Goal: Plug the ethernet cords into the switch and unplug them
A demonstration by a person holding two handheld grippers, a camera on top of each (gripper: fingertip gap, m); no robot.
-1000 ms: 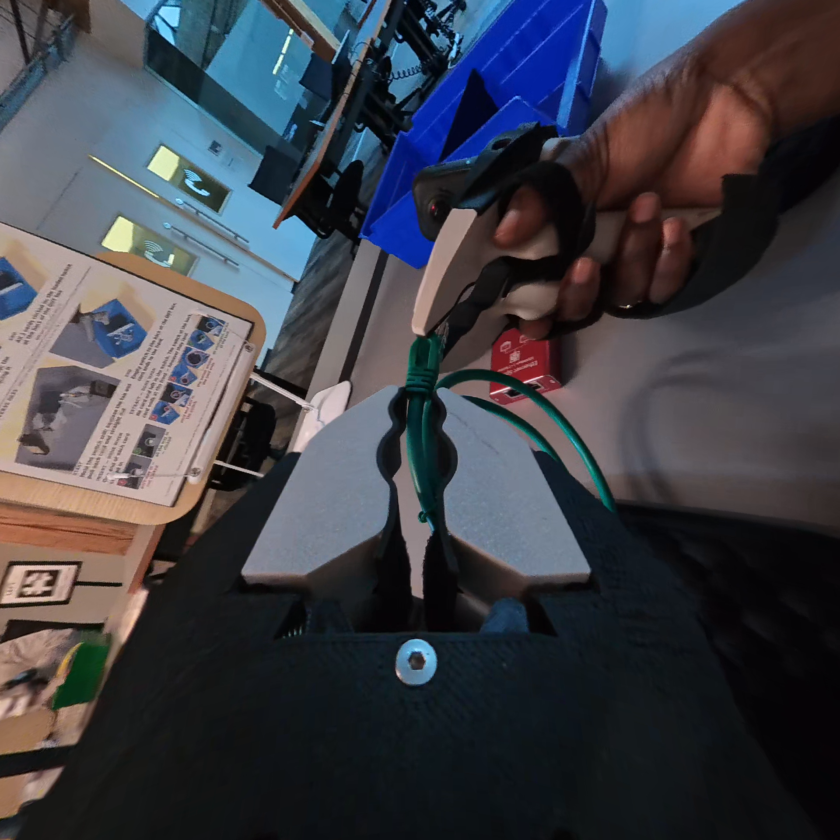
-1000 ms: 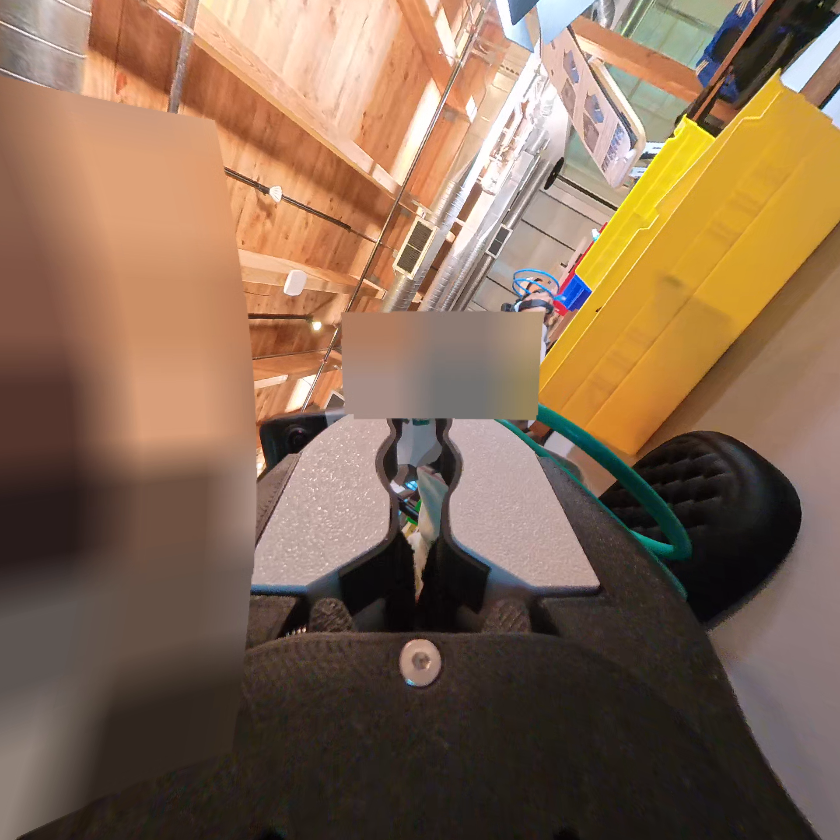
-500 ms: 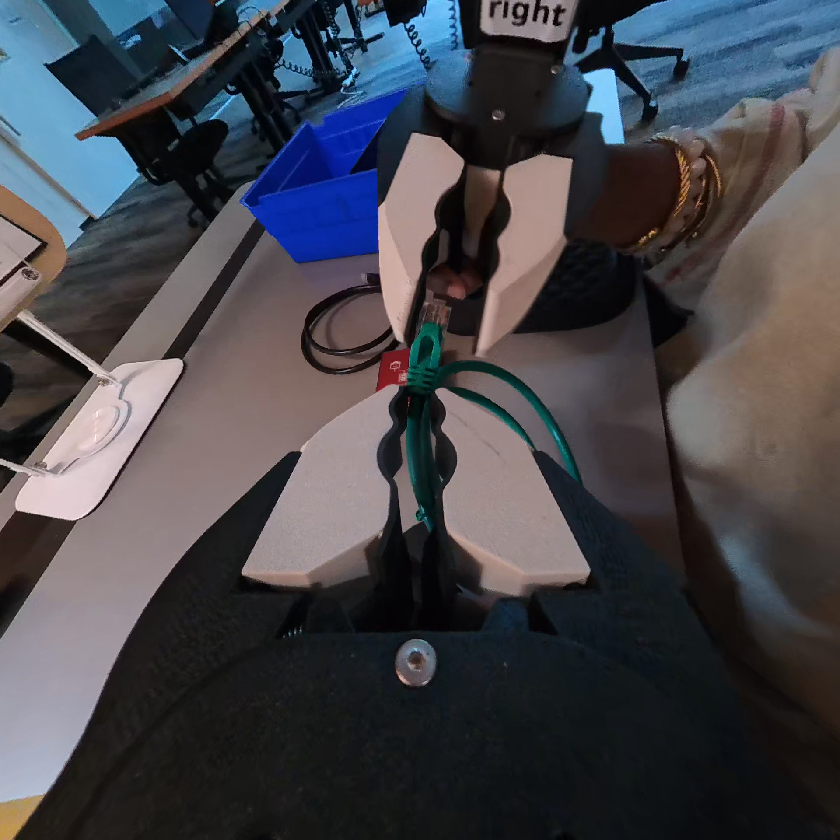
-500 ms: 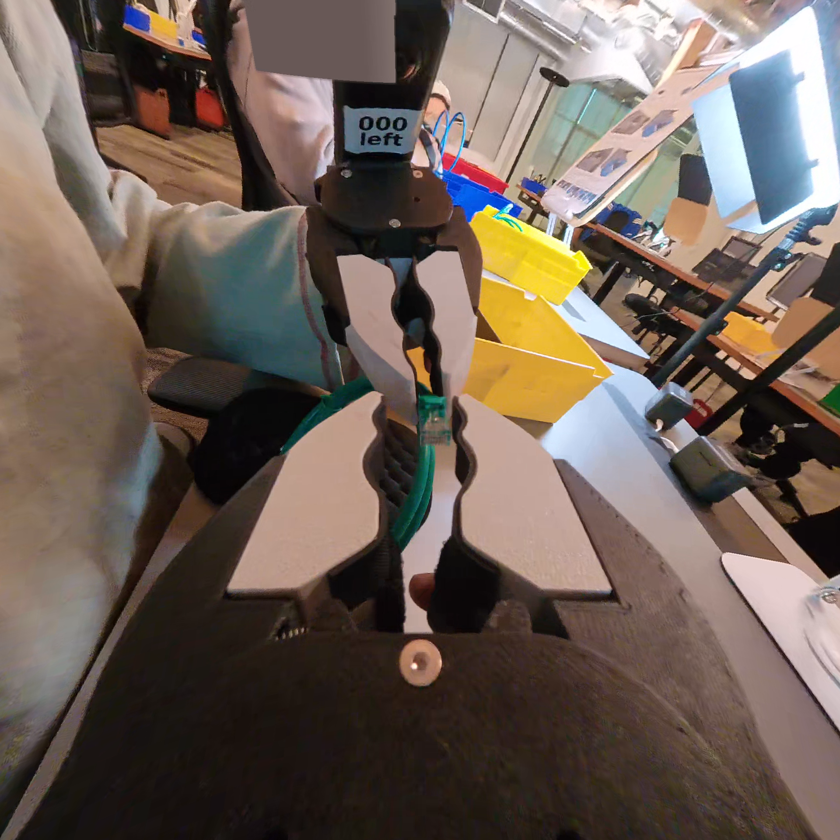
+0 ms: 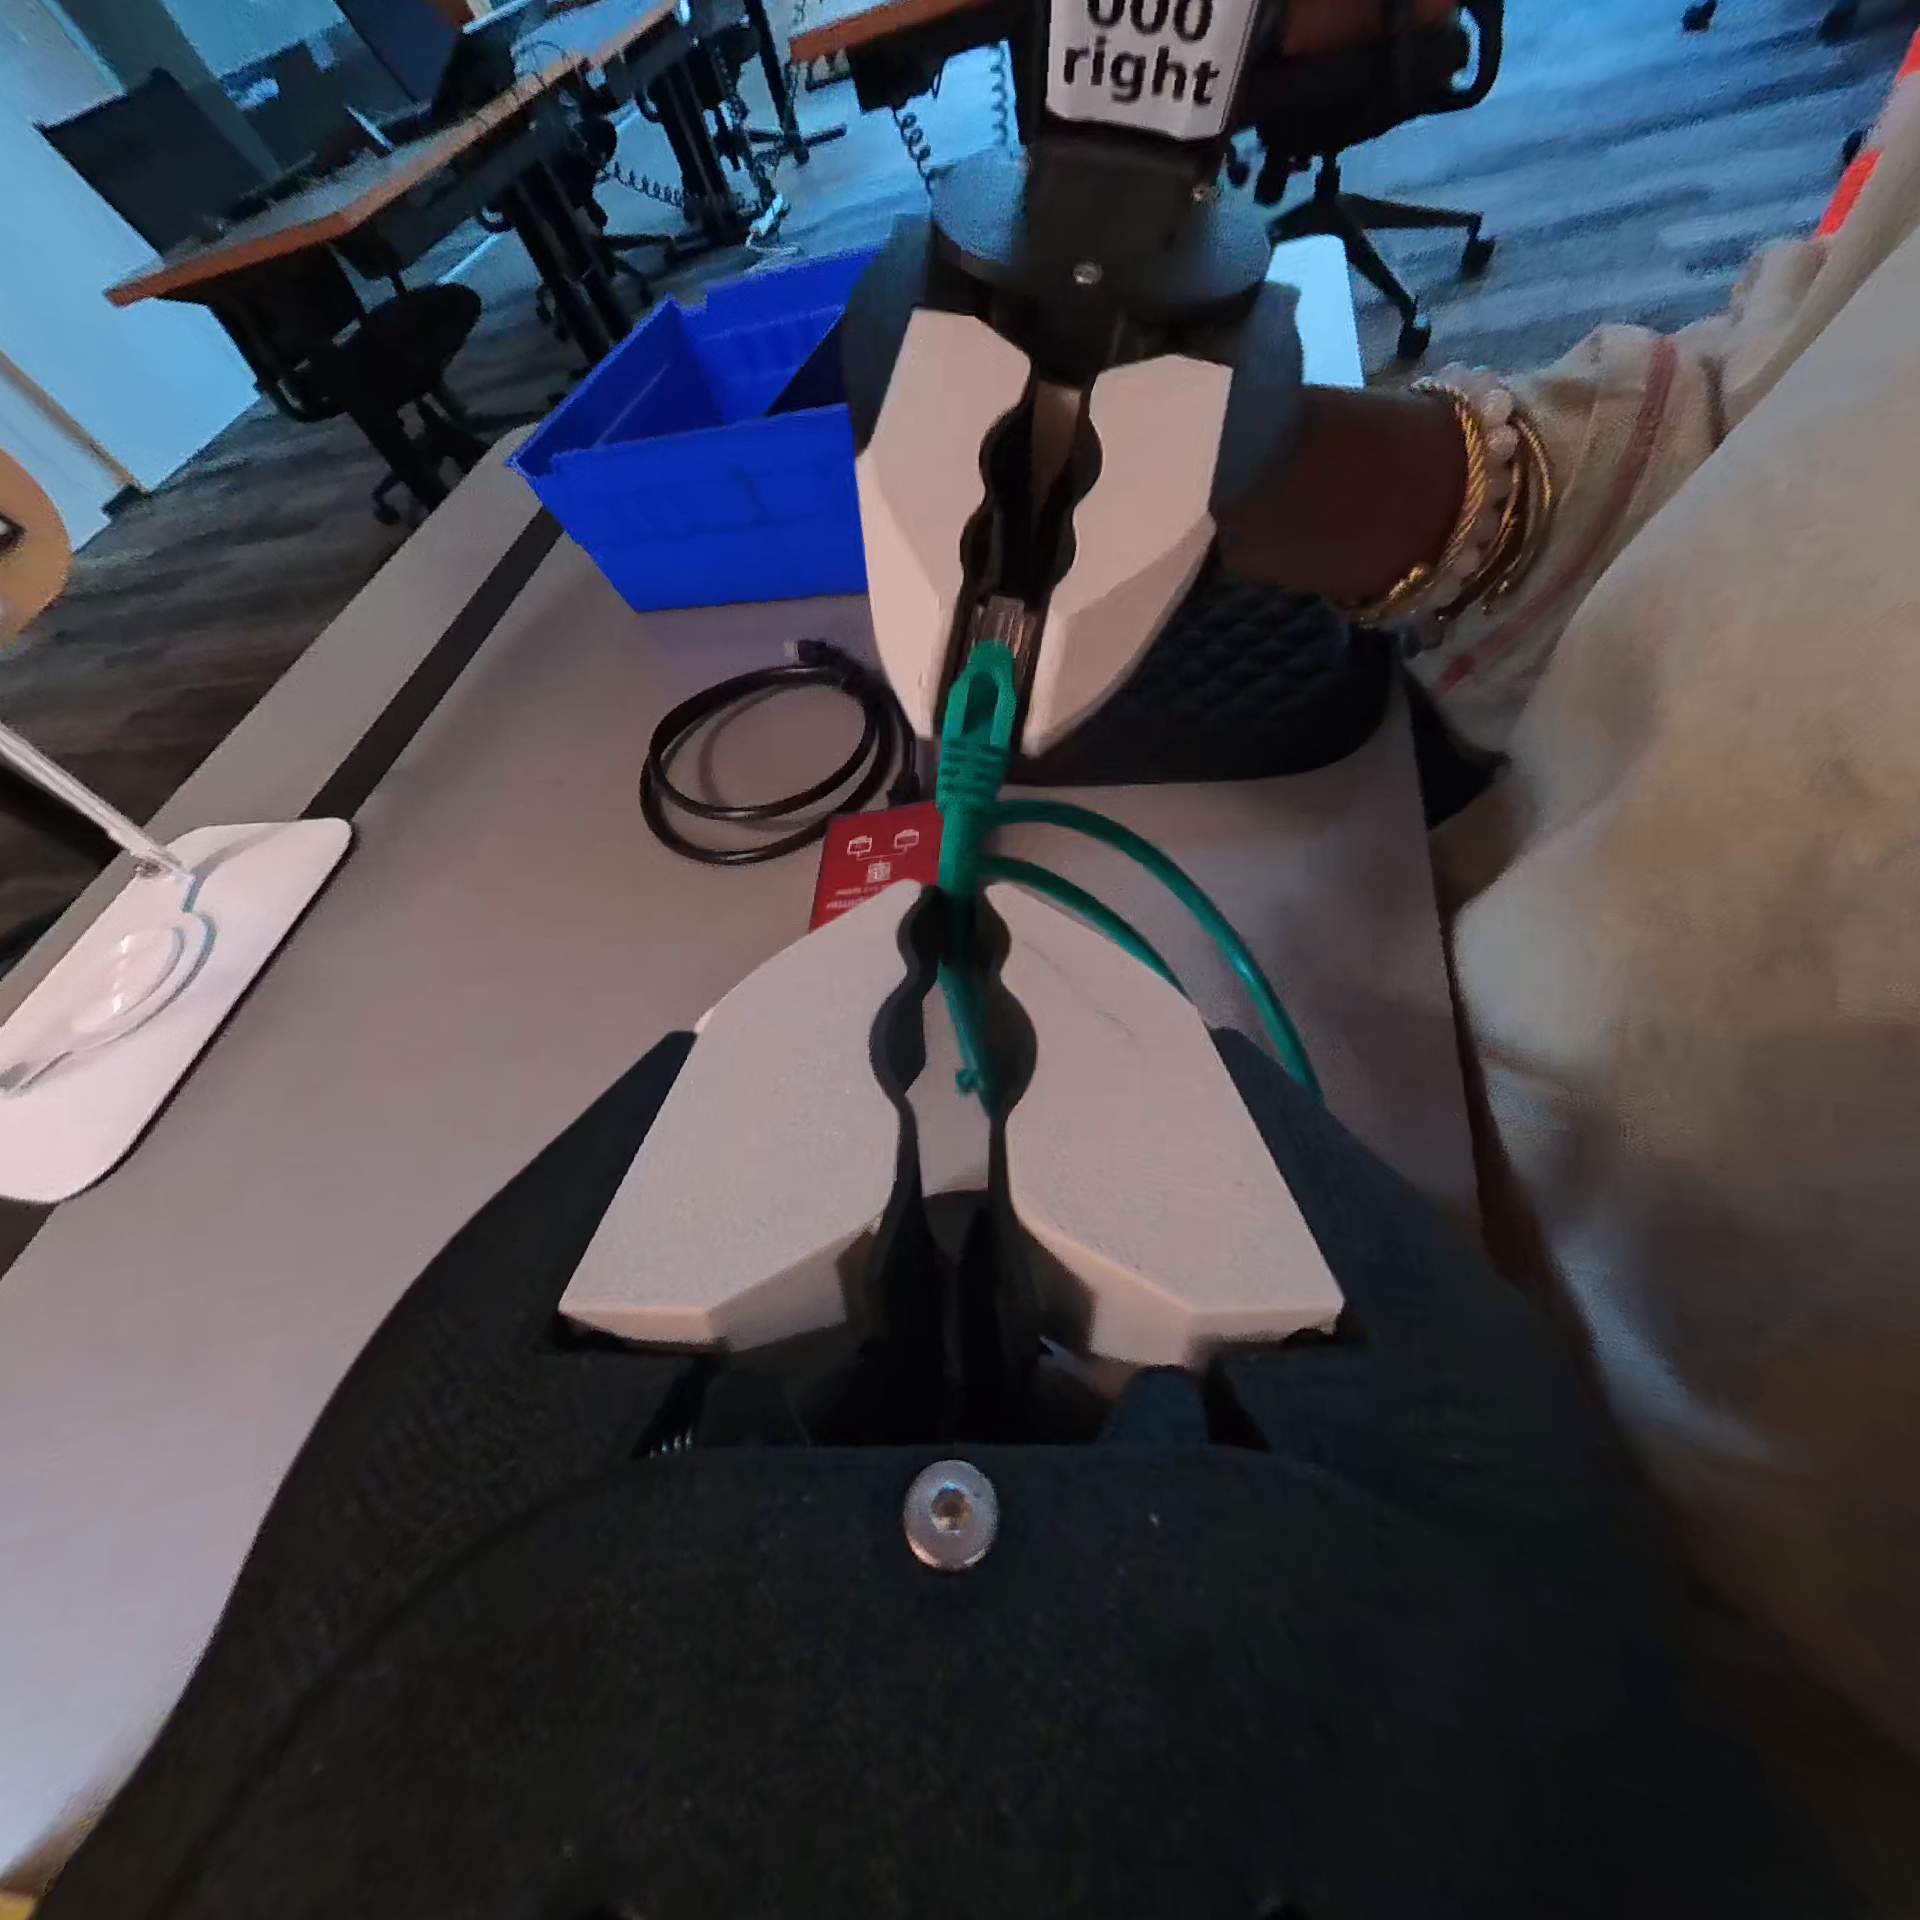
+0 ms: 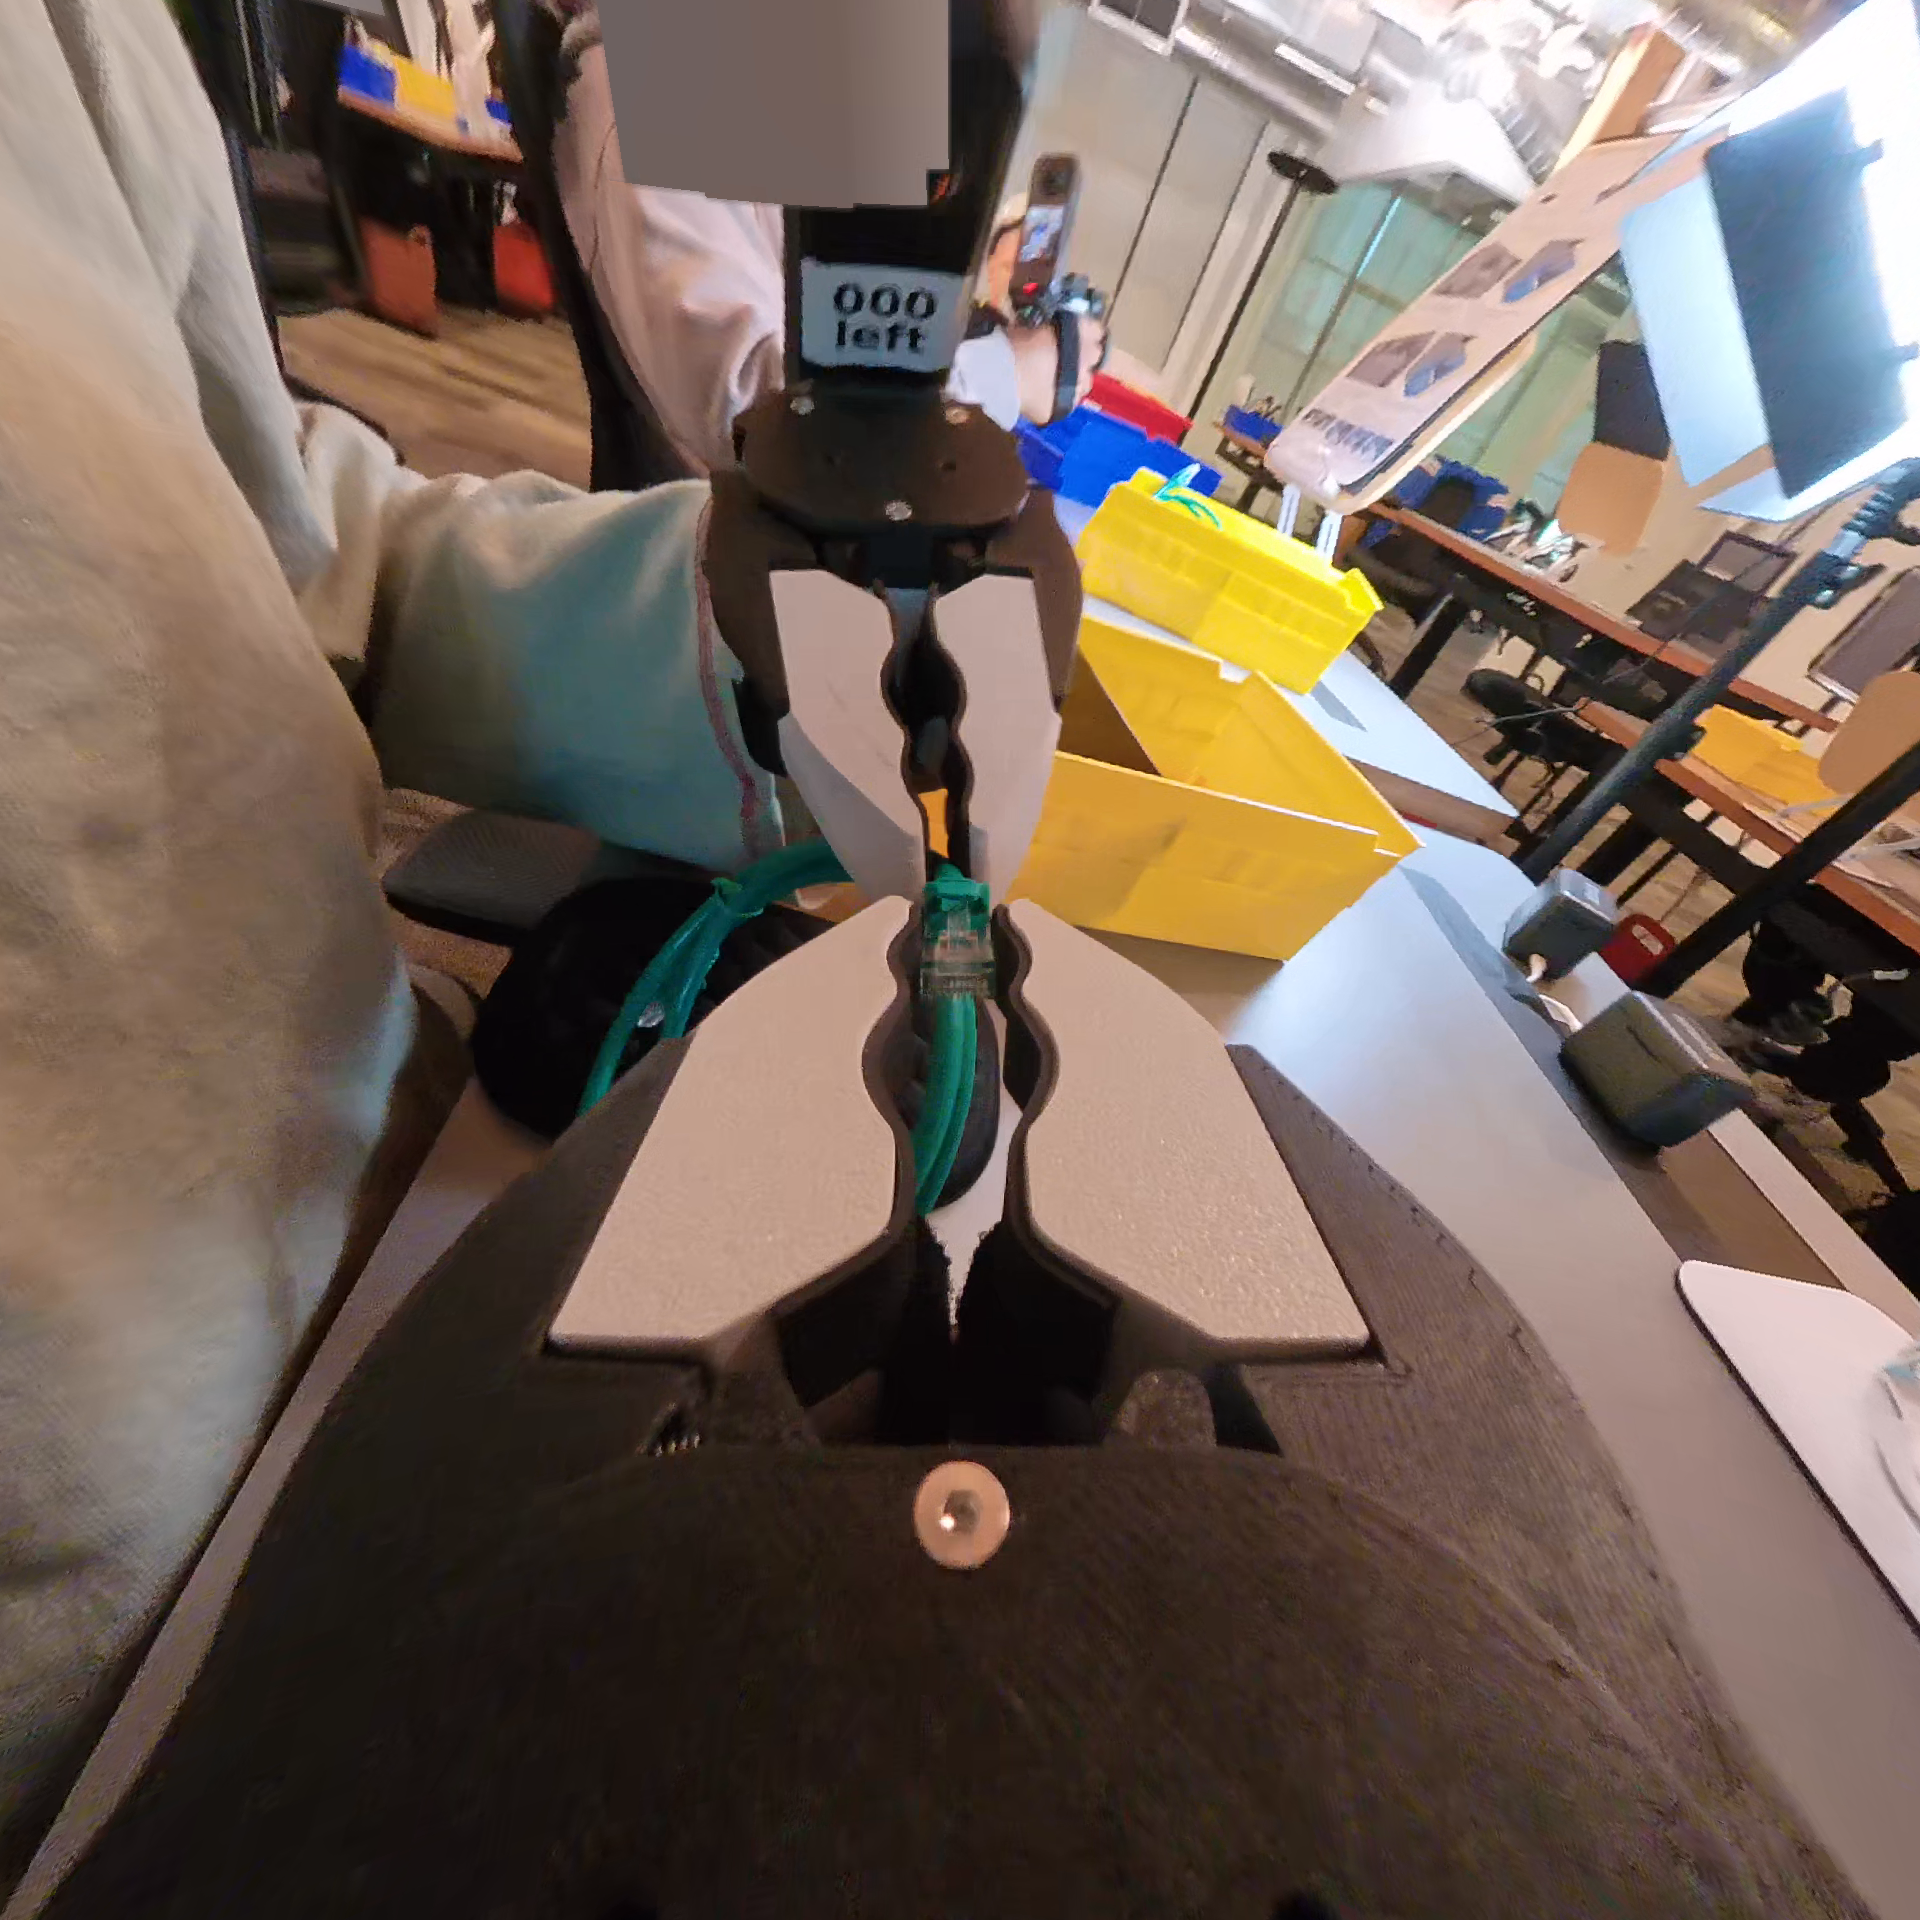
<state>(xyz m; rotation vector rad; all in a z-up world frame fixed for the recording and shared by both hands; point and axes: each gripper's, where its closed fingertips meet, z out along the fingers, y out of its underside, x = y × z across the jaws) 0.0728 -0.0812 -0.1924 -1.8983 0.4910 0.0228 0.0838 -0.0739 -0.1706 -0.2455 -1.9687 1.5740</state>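
Observation:
A green ethernet cord runs through my left gripper, which is shut on it just behind the plug boot. The plug points away into my right gripper, whose fingertips are closed on its clear end. The two grippers face each other tip to tip above the table; the right gripper and the left gripper each show in the other's view. The cord's slack loops down to the side. The small red switch lies on the grey table below the tips.
A coiled black cable lies by the switch, a blue bin behind it. A white lamp base stands at the left. Yellow bins, a black wrist rest and grey adapters lie around. The person's sleeves flank both grippers. The grippers are tip to tip, or close to it. The small red switch is about equally far from each gripper, around 20 cm.
Both grippers swung down from pointing upward and now face each other. The right gripper moved in and closed its fingers from open onto the plug. The left kept hold of the cord.

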